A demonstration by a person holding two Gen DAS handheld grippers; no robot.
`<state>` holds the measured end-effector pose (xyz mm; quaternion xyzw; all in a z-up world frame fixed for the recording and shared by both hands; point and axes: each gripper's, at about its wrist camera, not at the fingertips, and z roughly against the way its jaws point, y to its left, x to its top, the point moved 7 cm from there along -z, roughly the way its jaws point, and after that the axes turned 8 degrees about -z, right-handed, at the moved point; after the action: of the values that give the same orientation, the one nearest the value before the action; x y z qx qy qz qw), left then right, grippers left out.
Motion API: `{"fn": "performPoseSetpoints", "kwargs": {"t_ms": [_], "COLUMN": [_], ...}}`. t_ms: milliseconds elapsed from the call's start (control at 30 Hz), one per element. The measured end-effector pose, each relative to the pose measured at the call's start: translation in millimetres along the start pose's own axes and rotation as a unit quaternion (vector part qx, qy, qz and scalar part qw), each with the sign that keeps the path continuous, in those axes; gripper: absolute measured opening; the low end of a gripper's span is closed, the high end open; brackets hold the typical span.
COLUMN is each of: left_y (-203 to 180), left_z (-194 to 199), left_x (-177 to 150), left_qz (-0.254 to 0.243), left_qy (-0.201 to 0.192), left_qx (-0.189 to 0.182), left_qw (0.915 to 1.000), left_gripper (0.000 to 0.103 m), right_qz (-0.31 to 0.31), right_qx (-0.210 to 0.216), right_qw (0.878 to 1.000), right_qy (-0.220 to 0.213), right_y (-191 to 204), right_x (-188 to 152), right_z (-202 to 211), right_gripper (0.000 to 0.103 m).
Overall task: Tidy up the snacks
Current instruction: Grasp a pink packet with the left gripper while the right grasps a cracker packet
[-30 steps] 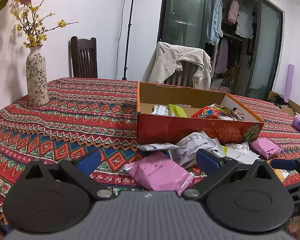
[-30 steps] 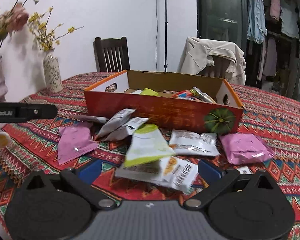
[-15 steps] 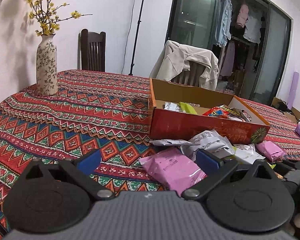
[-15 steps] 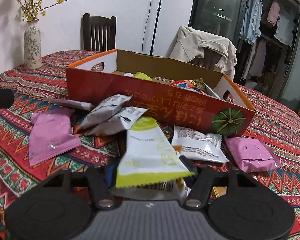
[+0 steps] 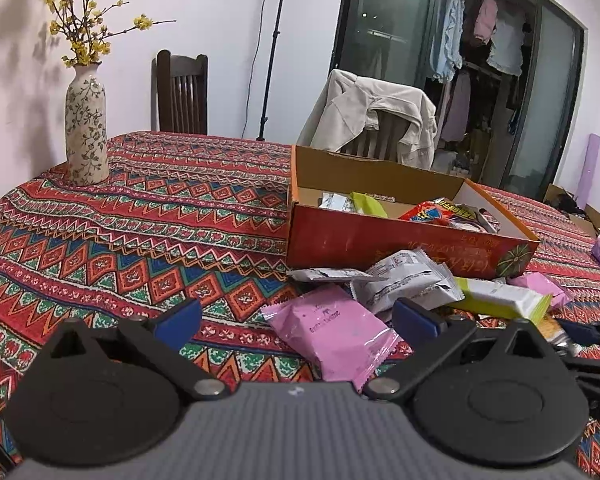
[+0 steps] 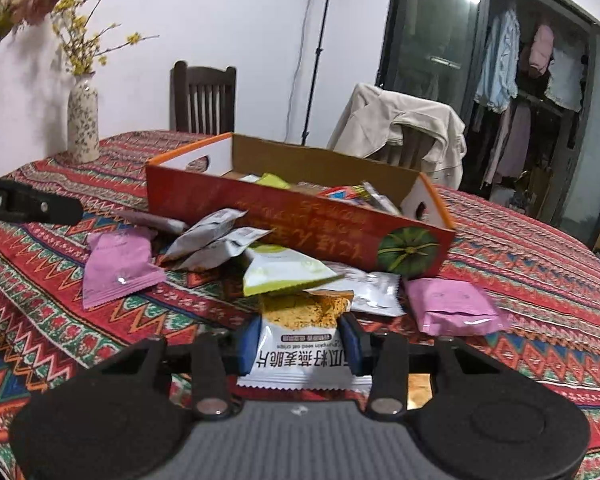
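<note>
Woven tablecloth [image 5: 160, 216]: red, blue and green zigzag pattern, covering the whole table; everything below rests on it
Cardboard box [image 6: 300, 222]: open-topped, red front wall with a green pumpkin print at its right end, orange rim, white end walls with cut-out handles; several snack packets lie inside it, among them a lime-green one and a red one
Chairs: a dark wooden chair [image 5: 182, 92] behind the table on the far side; a second one draped with a beige jacket [image 5: 374, 116] behind the box
Vase [image 5: 86, 126]: tall, cream with a leaf print, holding yellow-blossomed twigs; standing upright at the table's far left, well apart from the box
Loose snacks: a heap just in front of the box; pink packet [image 5: 332, 334] nearest the left gripper; two silver-grey packets [image 6: 216, 242] leaning together against the box front; white and lime-green packet [image 6: 284, 274] lying over the oat crisp packet; another pink packet [image 6: 454, 306] to the right
Right gripper [image 6: 298, 344]: jaws closing, blue pads pressed on both sides of the white oat crisp packet [image 6: 300, 340]; packet raised slightly at its near end
Left gripper [image 5: 296, 316]: jaws wide apart, nothing between them; the pink packet lies just beyond, untouched
</note>
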<state>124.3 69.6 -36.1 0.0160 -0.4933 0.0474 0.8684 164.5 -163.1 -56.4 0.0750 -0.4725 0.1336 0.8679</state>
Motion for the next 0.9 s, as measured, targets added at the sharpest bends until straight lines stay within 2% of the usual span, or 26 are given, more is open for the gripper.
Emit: {"fn": "performPoseSetpoints", "kwargs": {"t_ms": [300, 600, 833, 900], "left_y": [6.3, -21.1, -32.3, -31.2], "left_z": [-15.8, -44.2, -69.8, -77.0], "left_x": [-3.0, -1.2, -0.2, -1.0], "left_qz": [0.034, 0.044, 0.063, 0.056], "left_qy": [0.039, 0.076, 0.094, 0.101], "left_qx": [0.035, 0.052, 0.097, 0.125], "left_qw": [0.998, 0.9948, 0.9888, 0.9855], "left_gripper": [0.103, 0.103, 0.103, 0.103], "right_qz": [-0.038, -0.066, -0.073, -0.073], "right_qx": [-0.01, -0.025, -0.008, -0.001], "right_qw": [0.999, 0.996, 0.996, 0.996], "right_qy": [-0.031, -0.048, -0.046, -0.046], "right_y": [-37.8, -68.8, -73.7, -71.3], "right_x": [9.3, 18.9, 23.2, 23.8], "right_z": [13.6, 7.9, -1.7, -3.7], "right_gripper": [0.04, 0.04, 0.04, 0.04]}}
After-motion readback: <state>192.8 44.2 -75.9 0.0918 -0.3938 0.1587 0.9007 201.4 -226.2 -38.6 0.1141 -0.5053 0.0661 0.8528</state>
